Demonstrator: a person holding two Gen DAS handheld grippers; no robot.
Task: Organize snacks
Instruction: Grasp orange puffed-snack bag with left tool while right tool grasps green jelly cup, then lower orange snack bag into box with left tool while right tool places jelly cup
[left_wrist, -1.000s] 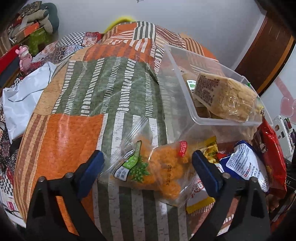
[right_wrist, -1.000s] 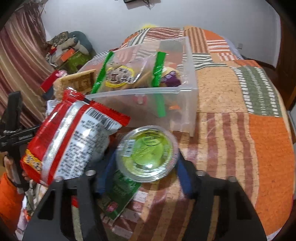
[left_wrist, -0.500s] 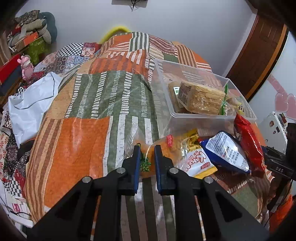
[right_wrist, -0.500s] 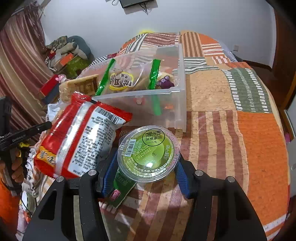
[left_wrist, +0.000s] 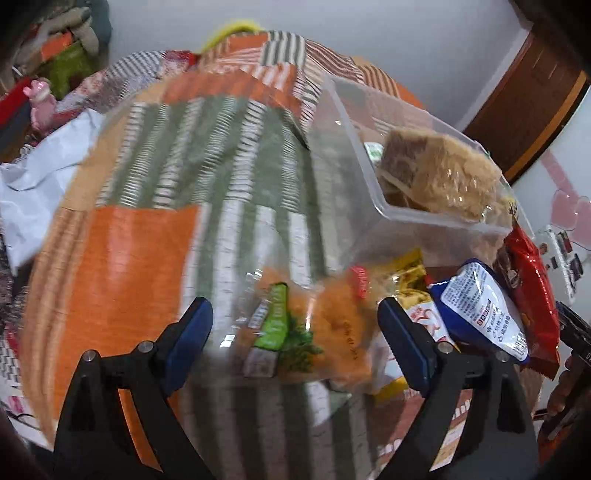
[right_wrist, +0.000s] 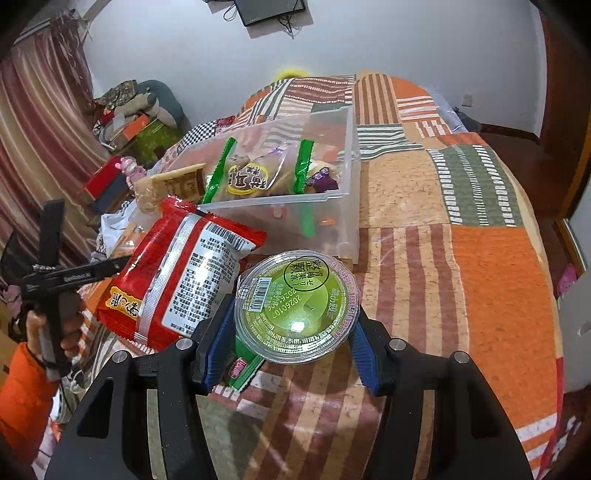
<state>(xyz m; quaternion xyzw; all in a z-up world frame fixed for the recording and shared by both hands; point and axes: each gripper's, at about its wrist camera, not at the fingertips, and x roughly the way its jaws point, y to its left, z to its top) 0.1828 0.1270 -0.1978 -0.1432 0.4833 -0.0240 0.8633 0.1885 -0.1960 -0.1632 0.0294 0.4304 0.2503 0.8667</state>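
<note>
Left gripper (left_wrist: 295, 332) reopened wide around orange snack bag (left_wrist: 314, 332), lower centre: pinch released, regrasp likely. Right gripper (right_wrist: 291, 328) stays clamped on jelly cup (right_wrist: 295, 306), centre frame.

Bin (right_wrist: 347, 177): clear, smooth plastic. Jelly cup (right_wrist: 295, 306): glossy transparent plastic, film lid. Red packet (right_wrist: 177, 273): shiny foil-like wrap. Quilt (right_wrist: 461, 206): matt patchwork cloth. Finger pads (right_wrist: 364, 354): blue, ribbed, dull.

**Patchwork cover with bin and snacks**

The patchwork cover (right_wrist: 480, 266) in orange, green and stripes carries a clear plastic bin (right_wrist: 343, 206). Near it lie a clear orange snack bag (left_wrist: 314, 325), a yellow packet (left_wrist: 410, 280), a blue-white packet (left_wrist: 480, 310) and a red packet (right_wrist: 177, 277).
</note>
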